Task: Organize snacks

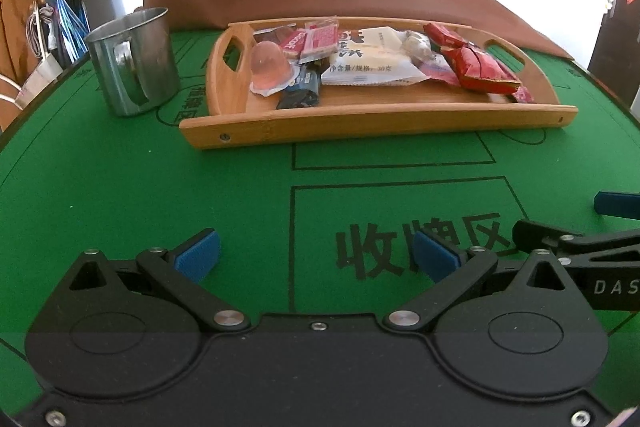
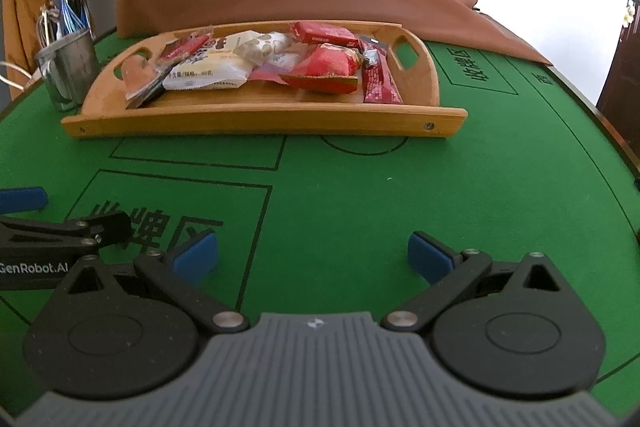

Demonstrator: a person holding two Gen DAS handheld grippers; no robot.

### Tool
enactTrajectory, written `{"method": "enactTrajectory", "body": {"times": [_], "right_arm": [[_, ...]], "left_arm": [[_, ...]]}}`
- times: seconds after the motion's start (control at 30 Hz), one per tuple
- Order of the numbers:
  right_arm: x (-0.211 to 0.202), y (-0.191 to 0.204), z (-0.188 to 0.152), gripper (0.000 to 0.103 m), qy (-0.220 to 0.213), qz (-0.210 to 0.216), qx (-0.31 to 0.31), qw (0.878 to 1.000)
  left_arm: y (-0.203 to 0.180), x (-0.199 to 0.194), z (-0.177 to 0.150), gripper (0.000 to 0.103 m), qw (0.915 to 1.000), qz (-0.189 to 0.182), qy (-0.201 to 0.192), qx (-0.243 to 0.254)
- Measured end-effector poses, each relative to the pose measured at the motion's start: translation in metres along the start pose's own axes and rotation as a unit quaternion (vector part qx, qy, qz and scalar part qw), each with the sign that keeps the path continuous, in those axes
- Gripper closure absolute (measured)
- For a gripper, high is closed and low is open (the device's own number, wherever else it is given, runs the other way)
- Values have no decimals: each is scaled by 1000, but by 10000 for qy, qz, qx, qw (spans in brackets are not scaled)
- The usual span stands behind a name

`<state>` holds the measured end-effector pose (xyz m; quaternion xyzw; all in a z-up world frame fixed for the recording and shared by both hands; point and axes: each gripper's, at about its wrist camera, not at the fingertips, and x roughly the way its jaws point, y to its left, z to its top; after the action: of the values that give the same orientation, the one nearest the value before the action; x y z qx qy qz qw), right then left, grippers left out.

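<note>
Both the left gripper (image 1: 316, 255) and the right gripper (image 2: 312, 255) hover low over the green tabletop (image 2: 360, 195), jaws spread wide and empty. Farther off, a wooden tray (image 1: 376, 125) lies with its long axis running left to right, heaped with snacks (image 1: 372, 63) in red and white wrappers that overlap, hiding several. A steel mug (image 1: 134, 61) stands just left of it.

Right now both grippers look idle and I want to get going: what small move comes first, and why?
Probably ease the left gripper forward toward the jelly cup at the tray's near-left end. Both grippers are open, empty and short of the tray; the right gripper is no closer.
</note>
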<state>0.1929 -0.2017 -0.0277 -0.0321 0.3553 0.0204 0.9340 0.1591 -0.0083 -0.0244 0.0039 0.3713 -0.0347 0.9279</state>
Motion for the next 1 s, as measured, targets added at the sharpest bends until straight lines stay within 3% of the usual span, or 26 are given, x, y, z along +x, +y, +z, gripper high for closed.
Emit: {"method": "enactTrajectory", "body": {"times": [1.0], "right_arm": [[2,0,0,0,32,-135,8,9999]], "left_arm": [[2,-2,-3,0,10000,8,9,-51]]}}
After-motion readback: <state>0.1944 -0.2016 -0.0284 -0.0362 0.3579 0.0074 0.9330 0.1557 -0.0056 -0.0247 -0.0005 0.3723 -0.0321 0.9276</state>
